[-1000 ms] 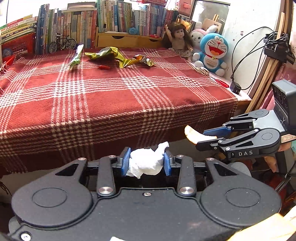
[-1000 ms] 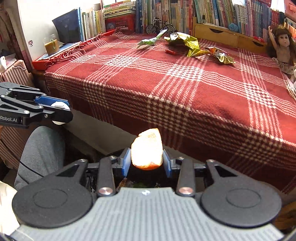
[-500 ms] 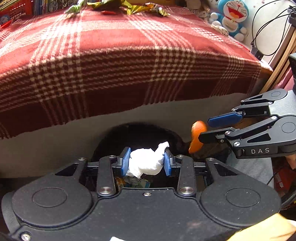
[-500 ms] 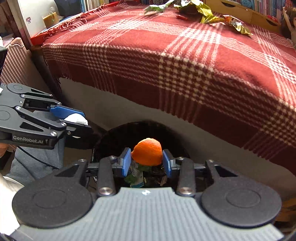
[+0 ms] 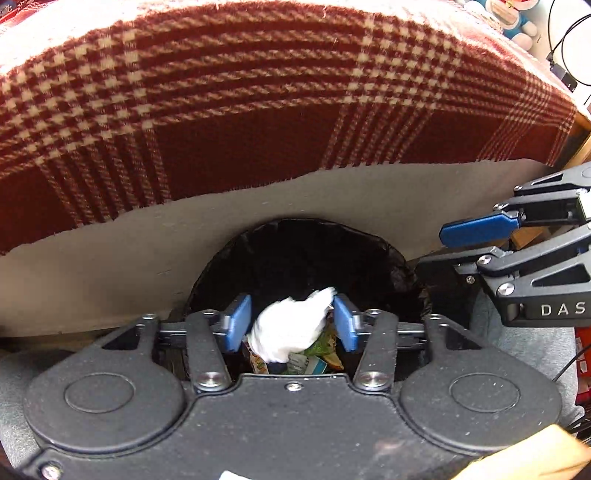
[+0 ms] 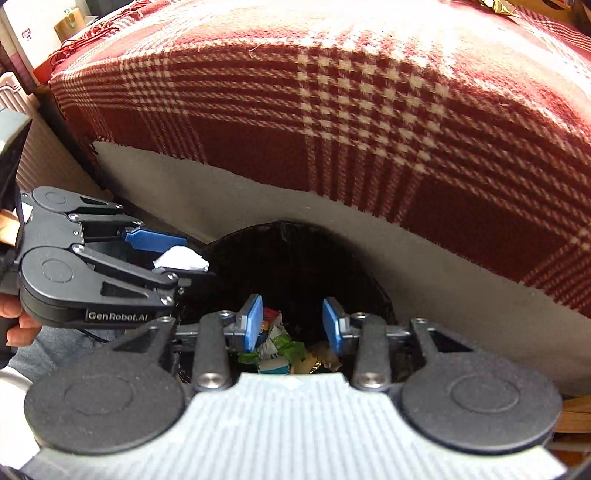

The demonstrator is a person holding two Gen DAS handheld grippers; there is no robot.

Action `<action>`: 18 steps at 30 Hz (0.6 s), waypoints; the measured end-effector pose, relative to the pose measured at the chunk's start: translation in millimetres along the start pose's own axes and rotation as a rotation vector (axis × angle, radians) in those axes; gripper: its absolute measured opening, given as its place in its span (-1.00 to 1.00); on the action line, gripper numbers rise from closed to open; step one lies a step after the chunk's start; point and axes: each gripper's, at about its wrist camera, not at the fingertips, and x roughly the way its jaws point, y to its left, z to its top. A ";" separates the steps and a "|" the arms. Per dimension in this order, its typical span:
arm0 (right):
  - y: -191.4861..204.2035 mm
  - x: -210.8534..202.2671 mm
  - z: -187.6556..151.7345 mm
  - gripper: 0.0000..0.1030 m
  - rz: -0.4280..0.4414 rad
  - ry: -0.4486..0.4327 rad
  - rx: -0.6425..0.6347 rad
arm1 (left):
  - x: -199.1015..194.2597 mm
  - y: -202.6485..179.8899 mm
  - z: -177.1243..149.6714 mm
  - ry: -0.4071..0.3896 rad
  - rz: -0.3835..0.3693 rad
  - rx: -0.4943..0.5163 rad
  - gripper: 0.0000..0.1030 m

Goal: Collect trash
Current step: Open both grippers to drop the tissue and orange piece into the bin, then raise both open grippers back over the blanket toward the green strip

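- Red-and-cream plaid blanket (image 5: 236, 110) fills the upper half of both views, draped over a raised surface; its lower hem hangs over a plain grey panel (image 5: 110, 251) beneath.
- Black-lined trash bin (image 5: 303, 254) stands at the foot of the grey panel, directly below both grippers. Mixed litter (image 6: 280, 354) lies at the bottom: green scraps, printed packaging, pale bits.
- Left gripper (image 5: 291, 326): jaws have just been opening. A crumpled white tissue (image 5: 291, 328) is between the blue pads (image 5: 239, 323), blurred; there is a gap at the left pad, and its upper tip is at or near the right pad. Grip released; the tissue is over the bin's mouth.
- Right wrist view only: the left gripper from the side, tissue showing white between its fingers above the bin's left rim; a person's hand (image 6: 18, 325) on its handle; a grey trouser leg (image 6: 55, 347) below.
- Right gripper (image 6: 291, 325): jaws have just been opening, nothing between the pads, only bin contents visible through the gap. Released, empty.
- Left wrist view only: the right gripper seen from the side at the bin's right edge, blue finger apart from the black one; a blue plush toy (image 5: 513, 18) and black cables (image 5: 561, 55) at top right.
- Right wrist view only: ribbed pale case (image 6: 37, 158) at left; shiny wrapper (image 6: 498, 5) at the top edge.
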 end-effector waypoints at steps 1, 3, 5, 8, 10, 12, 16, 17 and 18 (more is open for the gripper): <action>-0.5 1.5 1.3 -0.04 -0.001 0.002 -0.002 | 1.9 -0.5 0.9 0.003 0.002 0.002 0.06; -2.2 3.6 3.4 -0.04 0.000 0.007 0.003 | 5.8 -1.9 2.1 0.011 0.005 0.010 0.13; -4.0 4.7 4.2 -0.02 0.005 0.009 0.012 | 9.1 -4.6 3.6 0.019 0.007 0.022 0.20; -8.1 2.9 4.4 0.09 0.007 0.006 0.015 | 10.9 -7.8 4.0 0.023 0.007 0.034 0.30; -9.5 1.5 5.1 0.09 0.008 0.003 0.017 | 10.4 -8.7 4.0 0.021 0.007 0.038 0.36; -11.8 -0.7 4.8 0.12 0.006 -0.003 0.015 | 9.3 -9.2 4.1 0.018 0.010 0.040 0.38; -11.2 -5.6 6.0 0.17 0.003 -0.018 0.014 | 4.1 -9.2 4.6 0.011 0.011 0.042 0.40; -10.5 -7.3 6.3 0.18 0.002 -0.022 0.011 | 3.0 -9.3 5.2 0.009 0.010 0.043 0.40; -10.4 -8.9 6.3 0.19 0.003 -0.026 0.010 | 0.7 -9.4 6.1 0.005 0.011 0.044 0.40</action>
